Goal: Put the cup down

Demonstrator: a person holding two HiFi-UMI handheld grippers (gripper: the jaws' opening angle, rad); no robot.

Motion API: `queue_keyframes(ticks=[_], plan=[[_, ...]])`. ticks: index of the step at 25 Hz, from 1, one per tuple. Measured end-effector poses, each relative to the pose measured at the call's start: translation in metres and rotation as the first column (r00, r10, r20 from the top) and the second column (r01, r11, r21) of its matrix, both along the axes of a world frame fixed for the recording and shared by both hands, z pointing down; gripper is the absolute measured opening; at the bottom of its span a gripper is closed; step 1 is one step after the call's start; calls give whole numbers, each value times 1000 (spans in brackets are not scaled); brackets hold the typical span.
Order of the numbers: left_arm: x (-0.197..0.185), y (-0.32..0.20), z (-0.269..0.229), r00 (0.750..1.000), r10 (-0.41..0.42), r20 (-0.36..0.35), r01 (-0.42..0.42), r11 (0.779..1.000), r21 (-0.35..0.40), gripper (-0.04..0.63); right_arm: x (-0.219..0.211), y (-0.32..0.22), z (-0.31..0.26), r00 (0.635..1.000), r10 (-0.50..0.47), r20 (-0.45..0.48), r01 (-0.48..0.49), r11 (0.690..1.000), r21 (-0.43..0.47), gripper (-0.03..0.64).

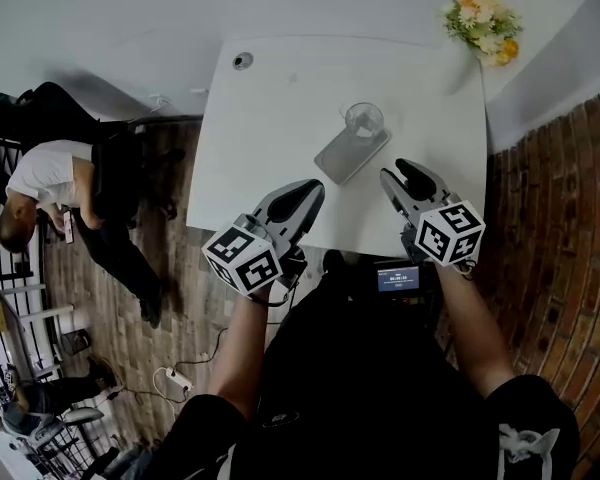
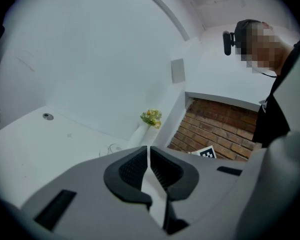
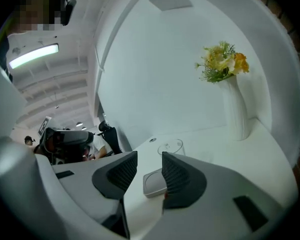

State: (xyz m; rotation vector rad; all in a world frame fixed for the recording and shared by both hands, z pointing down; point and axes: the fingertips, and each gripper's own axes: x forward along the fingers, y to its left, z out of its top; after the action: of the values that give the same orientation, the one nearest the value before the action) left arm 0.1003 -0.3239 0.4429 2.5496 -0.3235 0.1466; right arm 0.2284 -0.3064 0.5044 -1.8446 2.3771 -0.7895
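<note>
In the right gripper view the grey slab (image 3: 153,183) is partly covered by one jaw of the right gripper (image 3: 149,156). In the left gripper view the cup (image 2: 110,149) is nearly all hidden behind the left gripper (image 2: 149,150). Only a faint arc of its rim shows, and just a corner of the right gripper's marker cube (image 2: 206,153) peeps over the same body. From the head view, whether the cup stands on the slab's far end or just behind it cannot be told. The round spot (image 1: 242,60) by the tabletop's (image 1: 270,118) far left corner is too small to identify, and the blooms (image 1: 483,26) at the far right corner hide their vase (image 3: 237,111) from the head view
</note>
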Motion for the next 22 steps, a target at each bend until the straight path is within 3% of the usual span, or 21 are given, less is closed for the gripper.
queue_keyframes(ticks=[7,22], plan=[[3,4,-3,999,30,-22,-30,1000,-5,10,-6,30,-21,997,25,74,-26,1000,11,97],[7,10,-16,995,54,-81,-53,998,22,9,11,48,-49,997,69,37,-72,993,90,31]])
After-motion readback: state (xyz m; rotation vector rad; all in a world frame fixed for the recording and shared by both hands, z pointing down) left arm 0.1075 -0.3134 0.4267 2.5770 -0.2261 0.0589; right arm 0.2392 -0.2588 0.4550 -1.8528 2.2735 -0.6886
